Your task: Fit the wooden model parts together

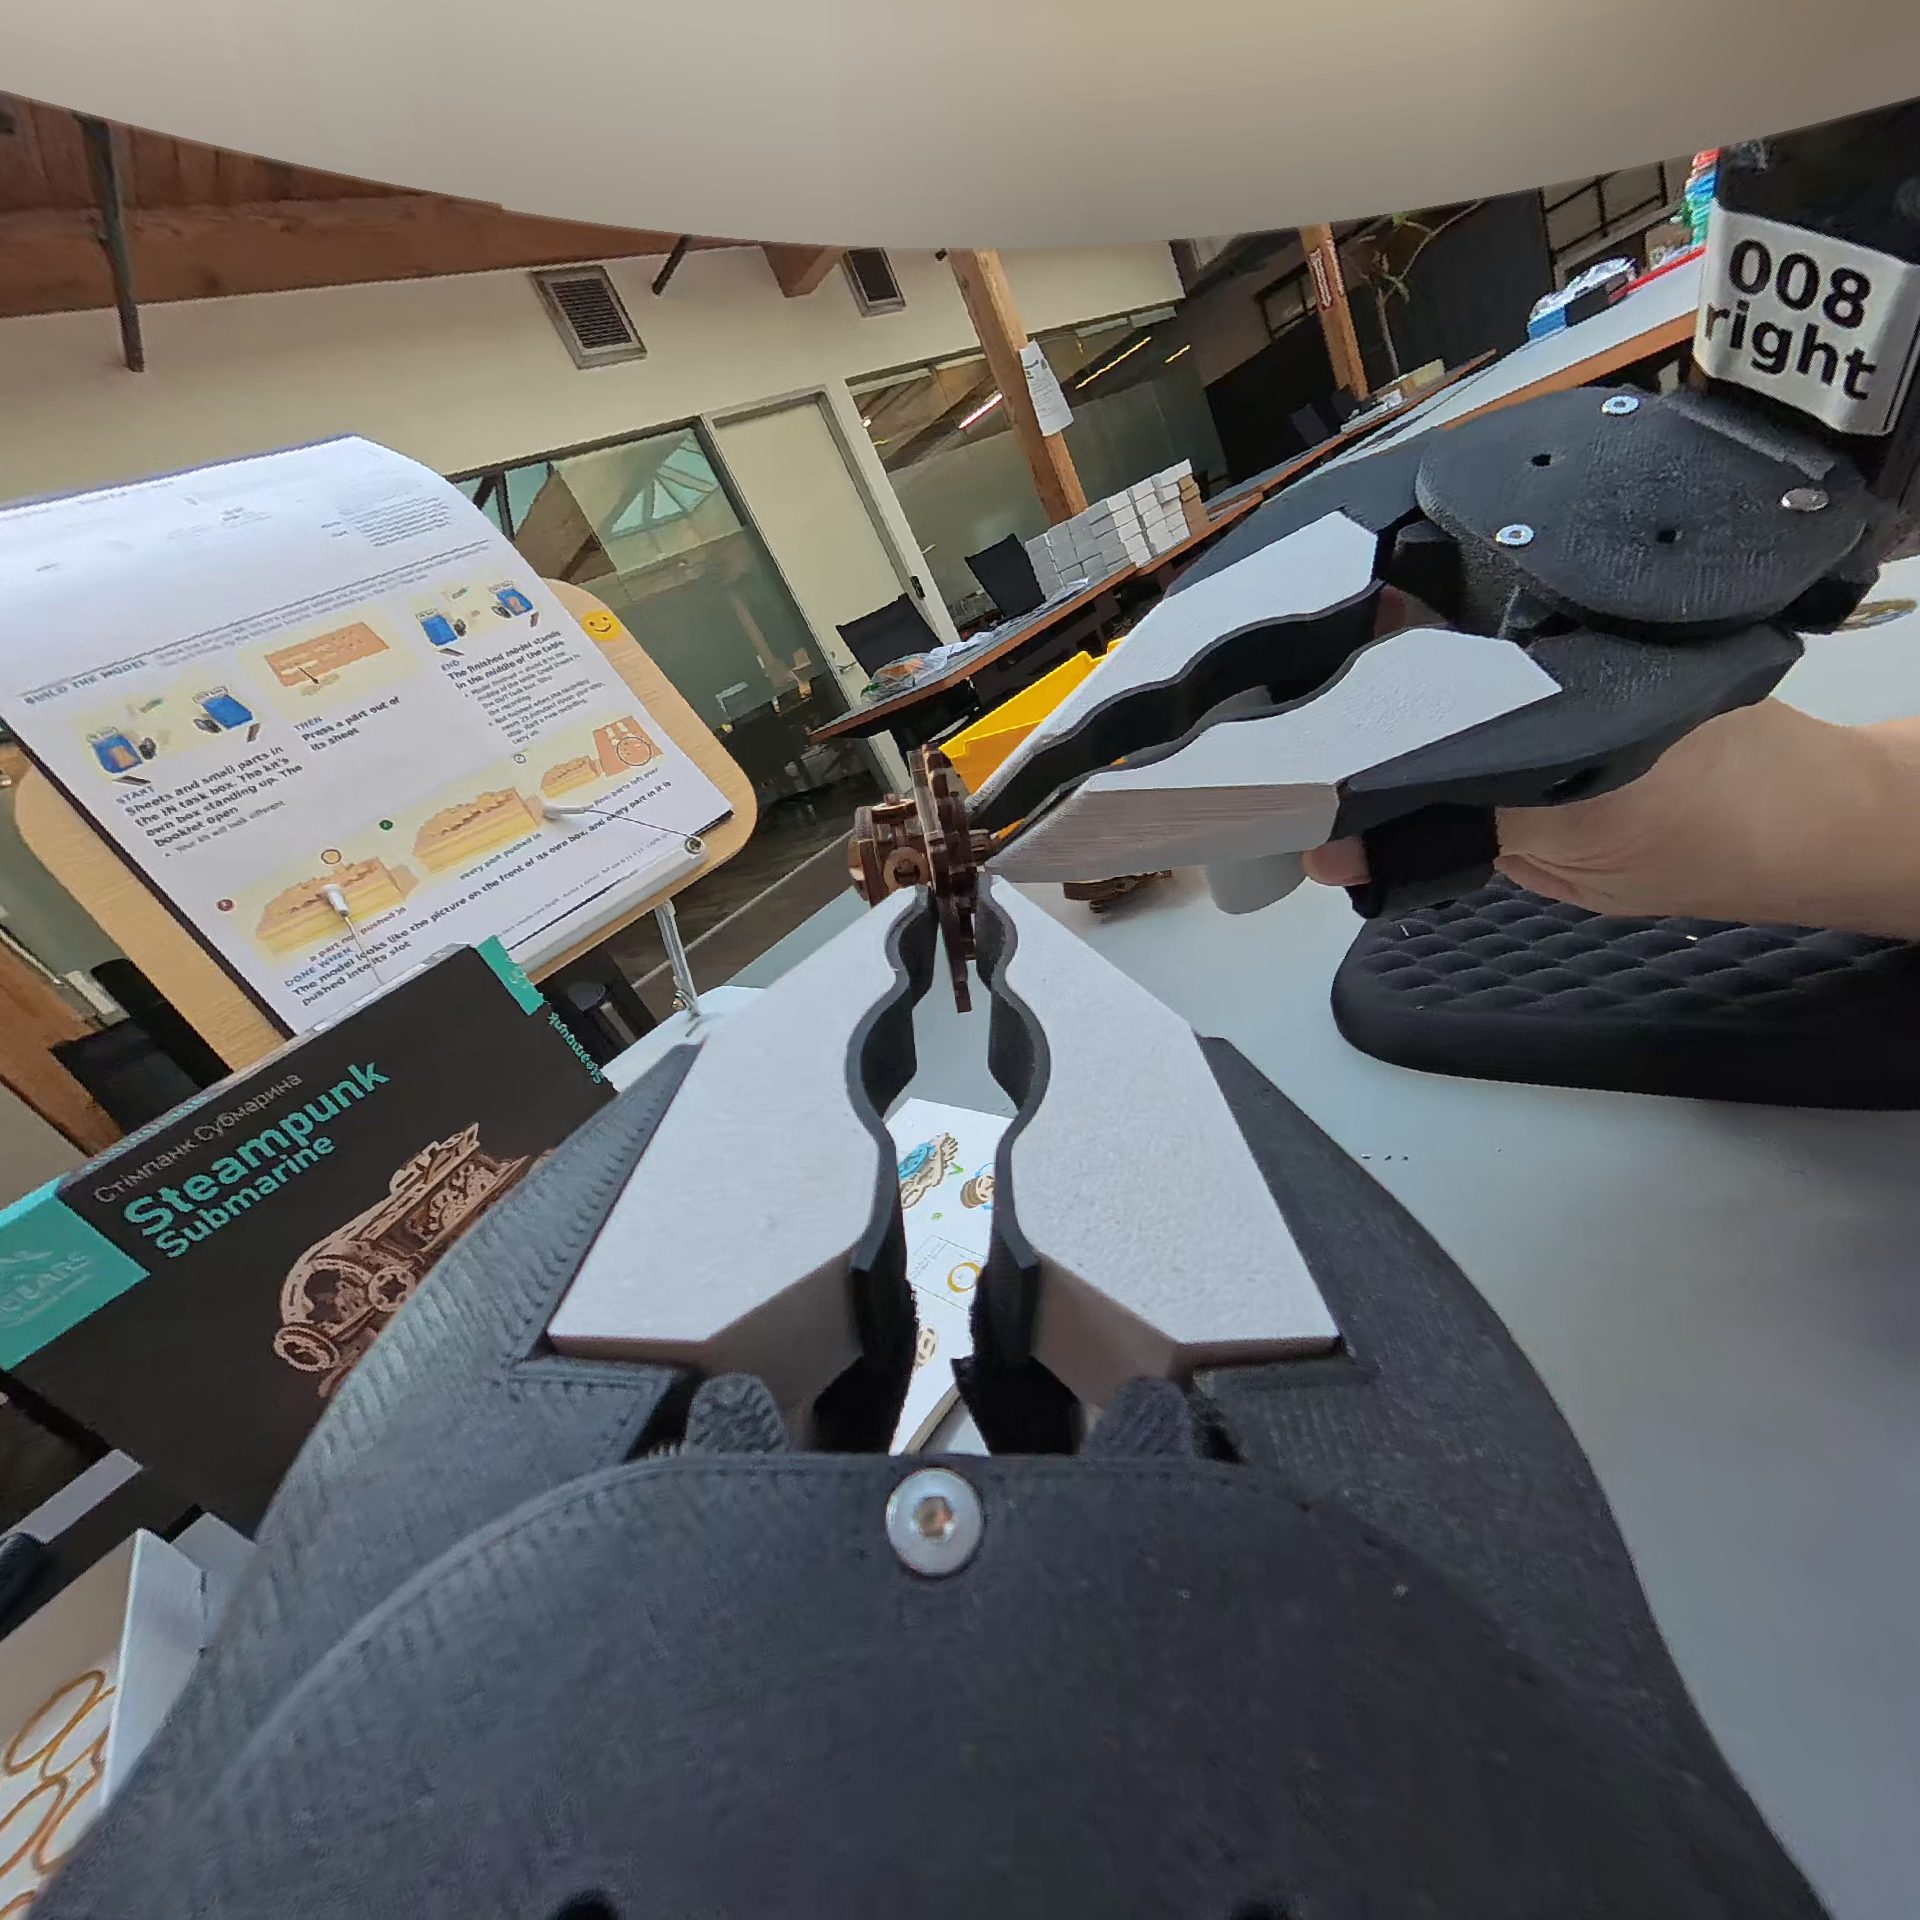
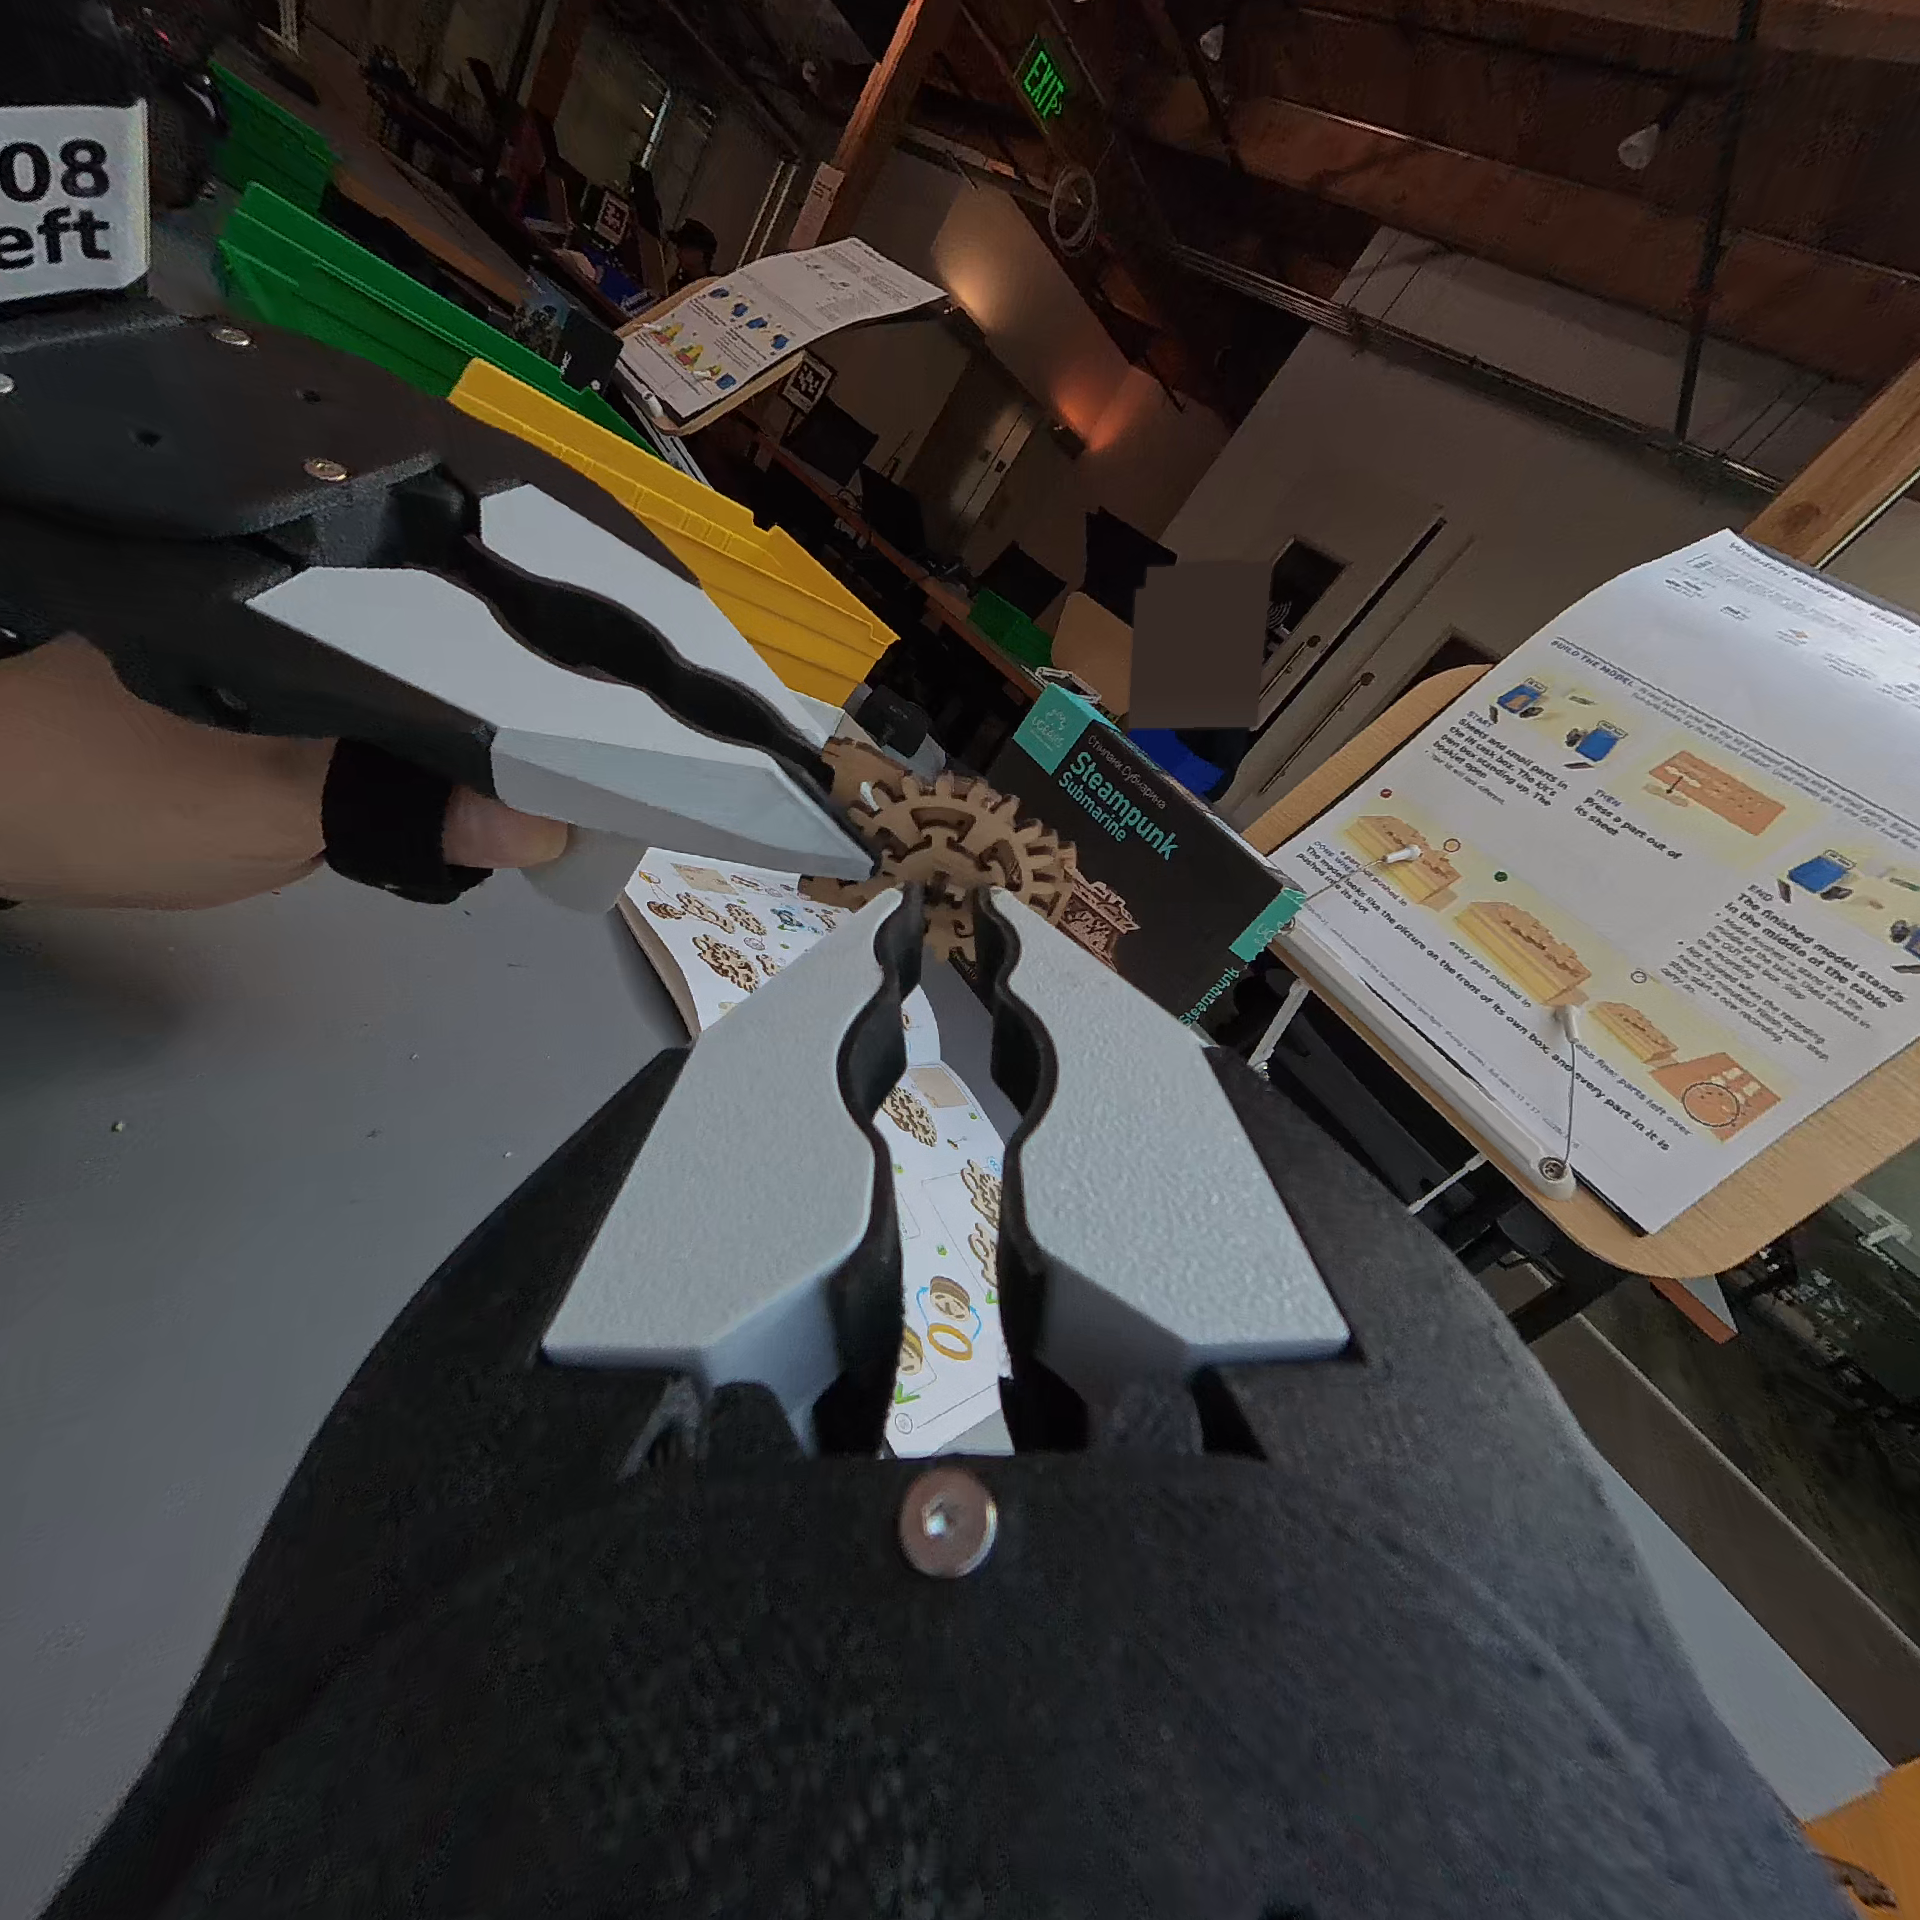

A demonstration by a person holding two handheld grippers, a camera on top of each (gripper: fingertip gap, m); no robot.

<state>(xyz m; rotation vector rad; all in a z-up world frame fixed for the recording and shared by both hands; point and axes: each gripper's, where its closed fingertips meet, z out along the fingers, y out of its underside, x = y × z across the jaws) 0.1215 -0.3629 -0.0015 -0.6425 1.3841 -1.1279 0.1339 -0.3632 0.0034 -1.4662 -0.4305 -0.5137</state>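
A wooden gear assembly [image 1: 940, 873] made of toothed discs is held above the grey table [image 1: 1558, 1247]. My left gripper [image 1: 951, 920] is shut on the lower edge of a gear that stands edge-on between its tips. My right gripper [image 1: 982, 831] reaches in from the right and its tips close on the same assembly. In the right wrist view the gears [image 2: 961, 836] face the camera. My right gripper [image 2: 948, 909] pinches them from below. My left gripper [image 2: 857, 831] comes in from the left and grips their left side.
The dark kit box [image 1: 291, 1236] stands at the left, also in the right wrist view [image 2: 1132, 862]. An instruction sheet on a wooden stand [image 1: 343, 717] is behind it. An open booklet [image 2: 935, 1164] lies below the grippers. A black mat [image 1: 1621, 997] and yellow bins [image 2: 686, 540] are nearby.
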